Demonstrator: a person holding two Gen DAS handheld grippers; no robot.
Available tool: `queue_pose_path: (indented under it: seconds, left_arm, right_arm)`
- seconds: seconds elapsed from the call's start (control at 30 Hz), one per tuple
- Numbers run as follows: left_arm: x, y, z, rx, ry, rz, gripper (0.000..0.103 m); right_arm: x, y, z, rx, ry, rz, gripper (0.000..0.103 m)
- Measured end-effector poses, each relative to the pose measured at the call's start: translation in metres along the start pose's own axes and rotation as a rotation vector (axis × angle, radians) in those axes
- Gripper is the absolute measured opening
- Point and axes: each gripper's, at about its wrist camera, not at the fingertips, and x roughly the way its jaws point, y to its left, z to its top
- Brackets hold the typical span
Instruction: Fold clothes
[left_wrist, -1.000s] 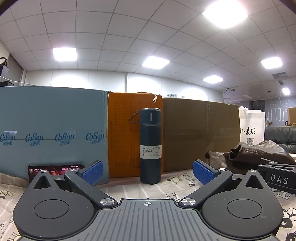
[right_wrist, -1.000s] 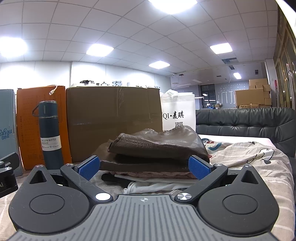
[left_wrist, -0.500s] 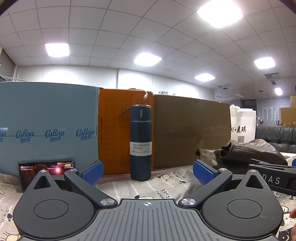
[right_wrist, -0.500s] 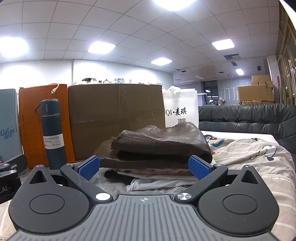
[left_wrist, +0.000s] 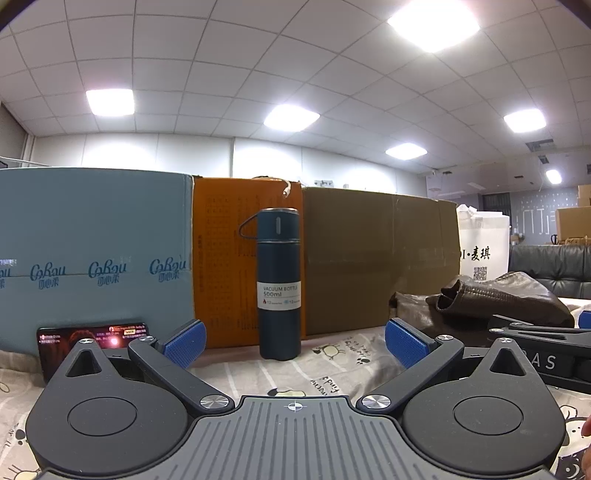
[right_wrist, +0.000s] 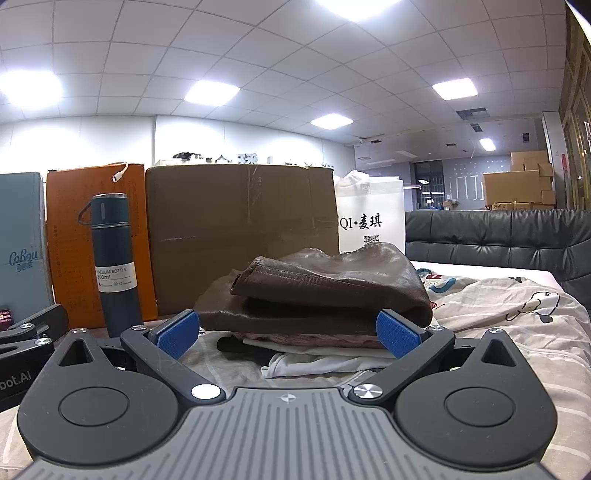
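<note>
While both tools rest low over the printed bedsheet (left_wrist: 332, 365), the left gripper (left_wrist: 293, 341) and right gripper (right_wrist: 288, 332) stand with jaws spread, empty. Folded brown leather garment (right_wrist: 325, 291) lies atop a clothes stack (pink and white layers beneath), right of the vacuum bottle (left_wrist: 279, 284), directly ahead of the right gripper.

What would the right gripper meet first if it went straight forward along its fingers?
Probably the clothes pile: the right gripper, open and empty, points at the brown jacket lying on top of lighter garments. How far away the pile is cannot be judged.
</note>
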Motion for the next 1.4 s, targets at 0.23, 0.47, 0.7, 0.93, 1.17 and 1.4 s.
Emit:
queue_pose_path:
  seconds: [0.23,0.47,0.7,0.93,1.17,1.4]
  left_arm:
    - [0.001,0.001,0.0,-0.004,0.006,0.0,0.103]
    - [0.002,0.004,0.001,-0.016,0.005,-0.008,0.103]
    - [0.001,0.011,0.003,-0.056,-0.009,-0.034,0.103]
    - [-0.018,0.006,0.018,-0.007,-0.116,-0.007,0.103]
    - [-0.057,0.017,0.028,-0.011,-0.149,0.075,0.103]
    - [-0.109,0.035,0.033,0.008,-0.133,0.106,0.103]
  right_arm:
    - [0.0,0.001,0.0,-0.002,0.005,0.005,0.103]
    - [-0.004,0.001,0.001,-0.002,-0.017,0.016,0.103]
    - [-0.011,-0.01,0.002,0.07,-0.047,0.055,0.103]
    - [-0.019,-0.023,0.004,0.178,-0.07,0.157,0.103]
    - [-0.031,-0.03,0.004,0.24,-0.119,0.259,0.103]
    - [-0.046,-0.019,0.007,0.211,-0.101,0.448,0.103]
